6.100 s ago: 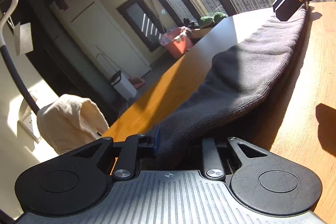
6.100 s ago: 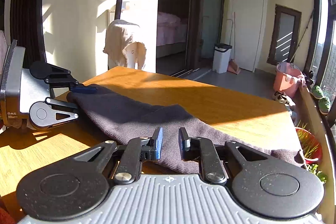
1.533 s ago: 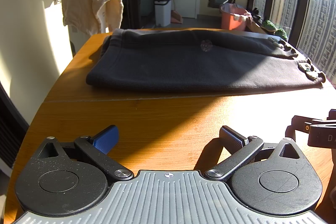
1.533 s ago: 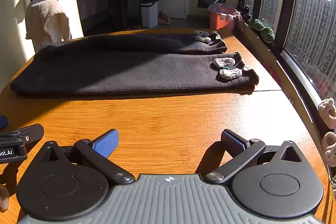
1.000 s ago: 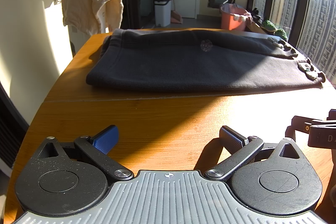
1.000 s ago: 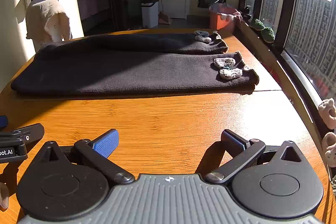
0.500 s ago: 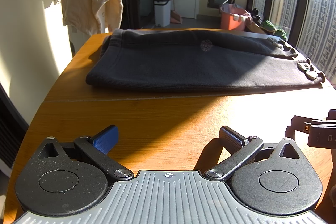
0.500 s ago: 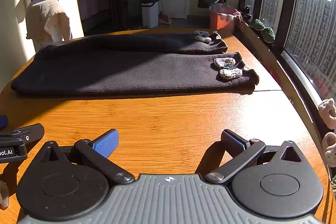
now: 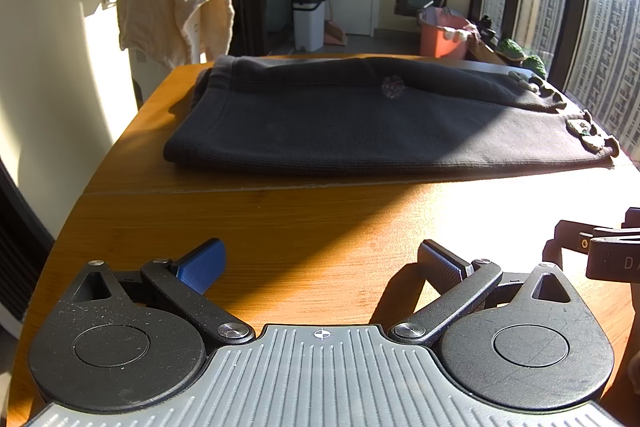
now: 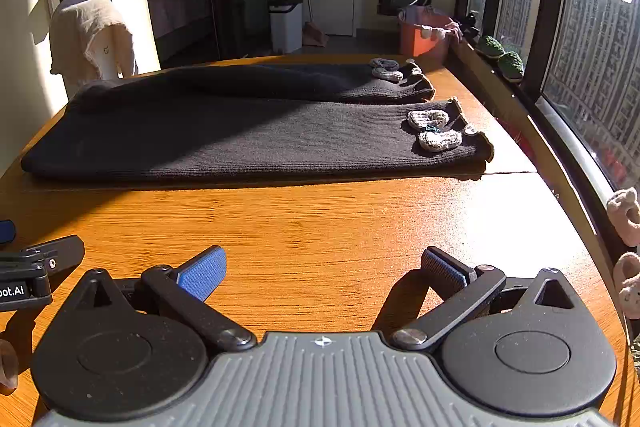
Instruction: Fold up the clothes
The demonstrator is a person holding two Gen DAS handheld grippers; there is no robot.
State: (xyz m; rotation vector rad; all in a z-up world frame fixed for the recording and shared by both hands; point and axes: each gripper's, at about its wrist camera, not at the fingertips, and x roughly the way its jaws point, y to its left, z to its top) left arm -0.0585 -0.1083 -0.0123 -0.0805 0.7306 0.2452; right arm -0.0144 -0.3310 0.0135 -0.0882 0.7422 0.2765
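Dark knit garment lies folded flat on far half of wooden counter.
Left gripper & right gripper both spread wide, empty, low over near edge, well apart from garment.

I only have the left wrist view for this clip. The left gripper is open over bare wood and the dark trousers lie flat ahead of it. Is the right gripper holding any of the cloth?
Observer: No. The right gripper is open and empty over the bare table, short of the near edge of the dark trousers.
Reviewer: Is there anything on its window side that I cannot see?
Observer: Yes. Pale plush toys show at the right edge of the right wrist view, past the table's rim. I cannot tell what they hang from or rest on.
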